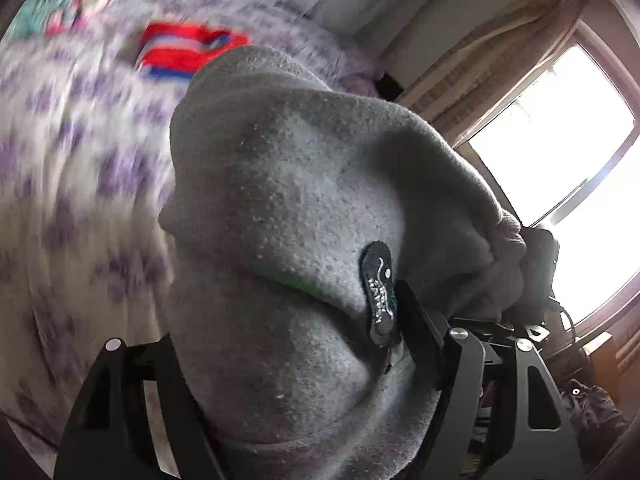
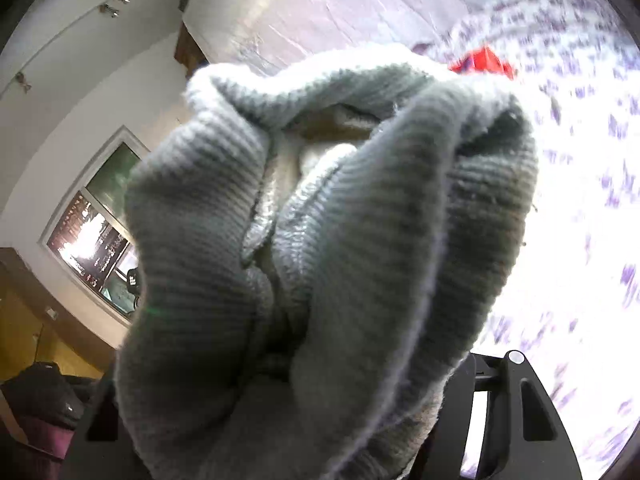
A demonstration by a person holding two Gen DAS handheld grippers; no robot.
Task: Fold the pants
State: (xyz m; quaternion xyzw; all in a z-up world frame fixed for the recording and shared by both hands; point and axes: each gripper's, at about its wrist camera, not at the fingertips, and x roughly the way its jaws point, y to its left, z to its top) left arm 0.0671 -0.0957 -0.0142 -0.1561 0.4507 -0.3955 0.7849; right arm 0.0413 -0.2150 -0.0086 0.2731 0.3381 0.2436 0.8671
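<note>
The grey fleece pants (image 1: 304, 216) fill the left wrist view, bunched up, with a black oval logo patch (image 1: 378, 292) showing. My left gripper (image 1: 304, 412) is shut on the pants, its black fingers (image 1: 424, 332) pressed into the fabric. In the right wrist view the ribbed grey waistband or cuff of the pants (image 2: 360, 240) bulges up in folds. My right gripper (image 2: 288, 440) is shut on the pants; its fingertips are buried in the cloth. Both grippers hold the pants lifted above the bed.
A bed with a white and purple flowered cover (image 1: 80, 184) lies below, also in the right wrist view (image 2: 580, 200). A red, white and blue garment (image 1: 180, 52) lies on it. A bright window (image 1: 560, 140) is on the right, a wall and cabinets (image 2: 80, 80) on the left.
</note>
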